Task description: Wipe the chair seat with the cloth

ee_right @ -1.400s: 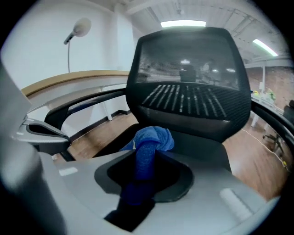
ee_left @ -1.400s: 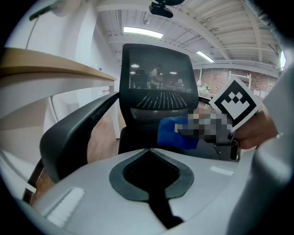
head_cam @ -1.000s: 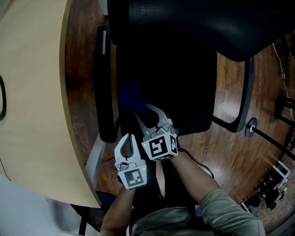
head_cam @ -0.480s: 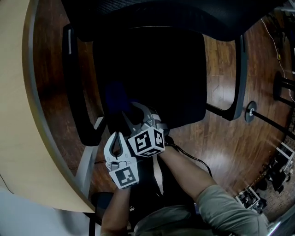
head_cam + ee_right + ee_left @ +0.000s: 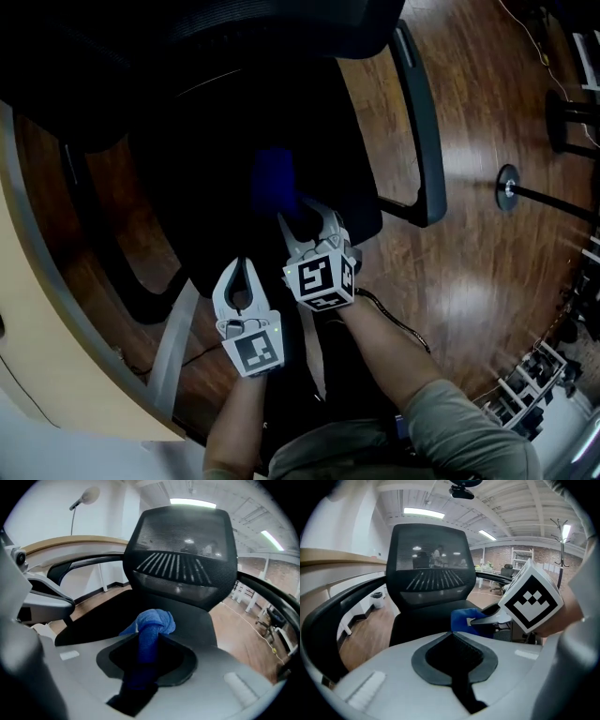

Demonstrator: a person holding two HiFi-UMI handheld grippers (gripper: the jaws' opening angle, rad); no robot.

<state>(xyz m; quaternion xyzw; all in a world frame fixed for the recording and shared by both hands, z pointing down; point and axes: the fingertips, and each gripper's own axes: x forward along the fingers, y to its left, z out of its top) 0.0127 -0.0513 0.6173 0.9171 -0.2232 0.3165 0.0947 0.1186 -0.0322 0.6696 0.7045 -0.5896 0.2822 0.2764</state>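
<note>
My right hand-held gripper (image 5: 302,217) is clenched on the blue cloth (image 5: 152,620); a bunched wad sticks out past the tips at 12 o'clock, over the front part of the chair seat (image 5: 225,141). Can't tell whether the wad touches the seat. My left hand-held gripper (image 5: 242,264) sits just beside it at 8 o'clock, jaws closed together w/ nothing between them. Mesh backrest (image 5: 183,564) stands further out at 12. One armrest (image 5: 422,131) is at 2 o'clock, above the wood floor (image 5: 487,262). Counter (image 5: 56,375) edge curves at 8 o'clock.
</note>
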